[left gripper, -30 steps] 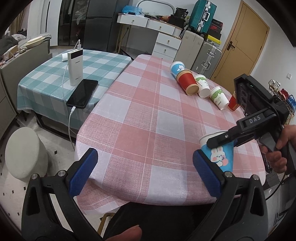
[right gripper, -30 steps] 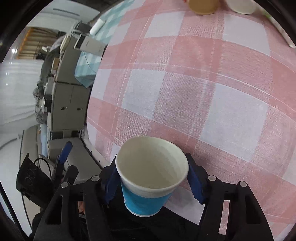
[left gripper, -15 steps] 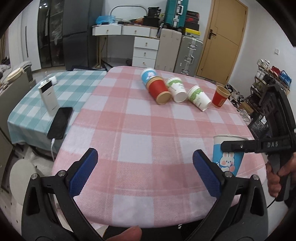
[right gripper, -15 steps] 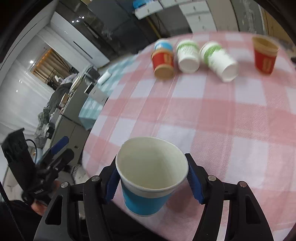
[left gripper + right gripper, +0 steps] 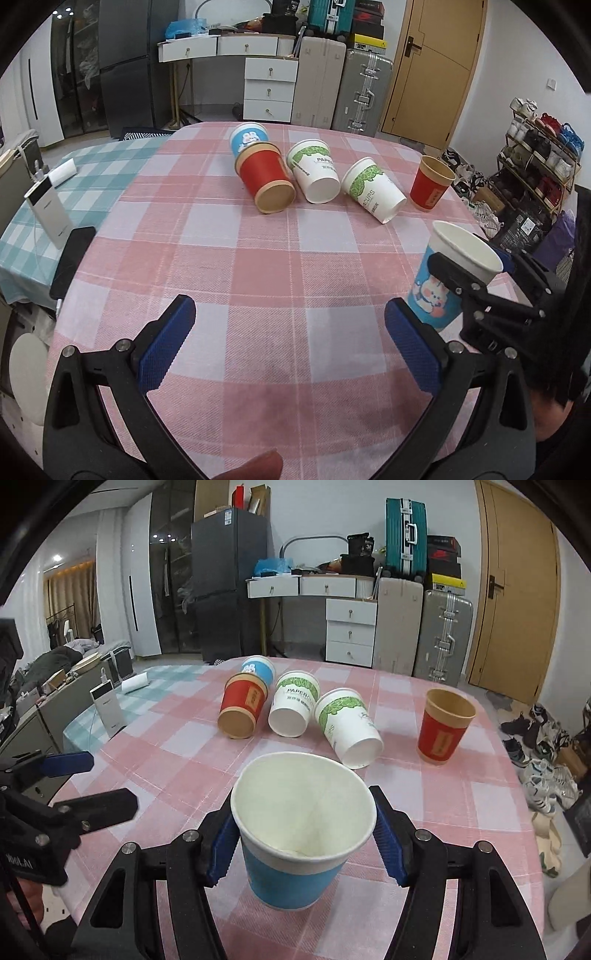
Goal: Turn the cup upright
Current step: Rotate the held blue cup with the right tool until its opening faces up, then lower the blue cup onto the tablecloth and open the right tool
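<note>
Right gripper (image 5: 302, 843) clamped on the blue bunny cup (image 5: 295, 834), blue pads pressed against both sides just under the rim. Cup mouth up, long axis close to vertical, slightly tilted in the left wrist view (image 5: 448, 280); base at or just above the pink checked tablecloth (image 5: 258, 258) near the table's front right corner — contact not resolvable. Left gripper (image 5: 291, 347) wide open, holding nothing, hovering over the near edge with the cup just beside its right pad. Judgement: flip essentially complete for this cup; remaining move is straight down along the cup axis, then release. Right arm owns it, left not needed. Risk: residual tilt at release, cup close to the table edge. Further back: upright red cup (image 5: 445, 725) already standing; still lying on their sides in a row, red cup (image 5: 242, 710), blue cup (image 5: 258, 668) behind it, two green-print white cups (image 5: 293, 709) (image 5: 349, 725), open ends toward the grippers.
</note>
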The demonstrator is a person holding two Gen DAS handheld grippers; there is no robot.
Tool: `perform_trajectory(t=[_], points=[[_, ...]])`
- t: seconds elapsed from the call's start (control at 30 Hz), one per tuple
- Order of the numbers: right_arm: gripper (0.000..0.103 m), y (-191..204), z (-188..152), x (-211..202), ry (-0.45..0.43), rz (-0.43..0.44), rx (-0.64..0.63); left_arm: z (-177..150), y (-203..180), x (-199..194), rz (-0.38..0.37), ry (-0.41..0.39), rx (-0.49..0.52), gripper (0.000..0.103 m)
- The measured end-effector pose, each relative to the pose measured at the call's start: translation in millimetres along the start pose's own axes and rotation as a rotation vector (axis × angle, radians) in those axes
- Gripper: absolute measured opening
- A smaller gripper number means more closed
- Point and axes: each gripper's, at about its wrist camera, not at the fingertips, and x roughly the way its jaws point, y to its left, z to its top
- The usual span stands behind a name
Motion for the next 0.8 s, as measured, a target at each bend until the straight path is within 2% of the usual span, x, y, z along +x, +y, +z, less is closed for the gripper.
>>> perform_trajectory(t=[0.1,0.2,0.33,0.57,0.6,0.67,0.7,0.73,0.8], points=[[0.066,-11,0,19,0.035,0.022,0.069,4,-2,14,-0.002,0.011,-0.002,0.102],[0.066,-15,-4,22,0.024,0.027,0.089,7,2,22,-0.009,0.015,-0.014,0.102],[0.064,-3,-13,16,0.014,0.021,0.026,7,11,29,0.001,0.022,-0.021,0.102],[0.065,10,-29,11,0.062,0.022,-0.030,6,23,33,-0.012,0.031,-0.046,0.102],[0.067,10,-30,10,0.071,0.029,-0.026,7,24,34,-0.011,0.031,-0.047,0.102],[0.081,9,-31,13,0.113,0.029,-0.017,6,25,33,-0.014,0.029,-0.049,0.102],[0.095,9,-33,13,0.129,0.024,-0.014,6,25,31,-0.015,0.027,-0.049,0.102],[0.101,9,-35,13,0.142,0.021,-0.009,6,25,28,-0.013,0.025,-0.048,0.102],[0.101,9,-39,7,0.142,0.028,-0.005,5,25,22,-0.013,0.016,-0.044,0.102]])
